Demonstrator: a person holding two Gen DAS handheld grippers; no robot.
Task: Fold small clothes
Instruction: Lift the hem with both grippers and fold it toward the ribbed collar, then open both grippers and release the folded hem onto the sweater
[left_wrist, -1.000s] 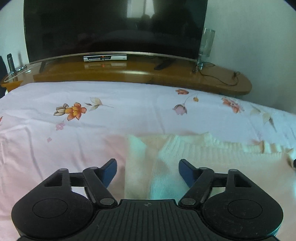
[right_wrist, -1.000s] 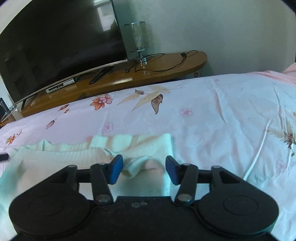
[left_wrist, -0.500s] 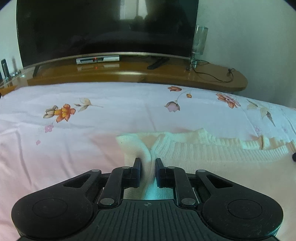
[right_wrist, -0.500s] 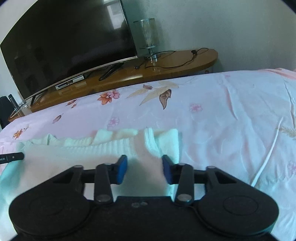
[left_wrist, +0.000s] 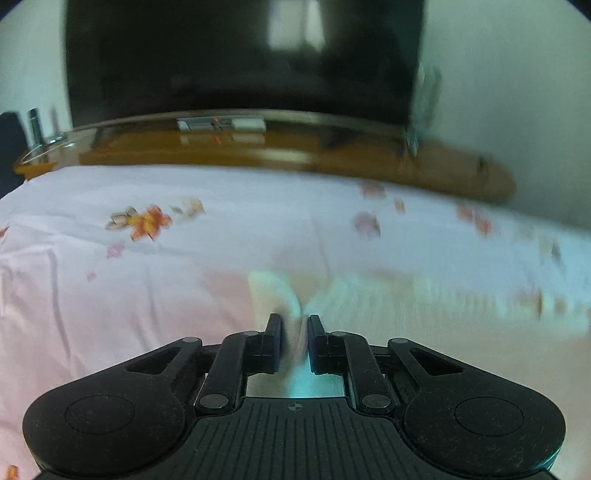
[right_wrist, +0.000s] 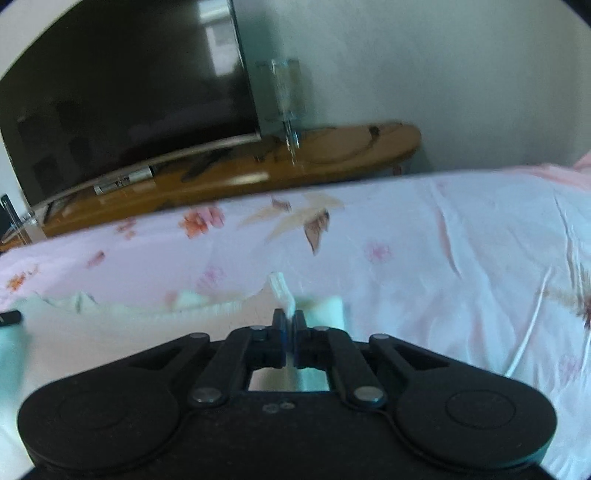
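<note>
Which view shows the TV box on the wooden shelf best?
The left wrist view: the TV box faces the camera near centre under the TV, though blurred. The right wrist view shows it small, slanted and far left on the shelf.

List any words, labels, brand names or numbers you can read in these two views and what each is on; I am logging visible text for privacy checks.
No text can be read in either view.
Set-top box under the television: its front shows light patches and small red lights, too blurred to read.
Same box in the right wrist view: a pale label strip, too small and blurred to read.
Floral bedsheet, cream knitted garment, left gripper, right gripper: no lettering visible.
</note>
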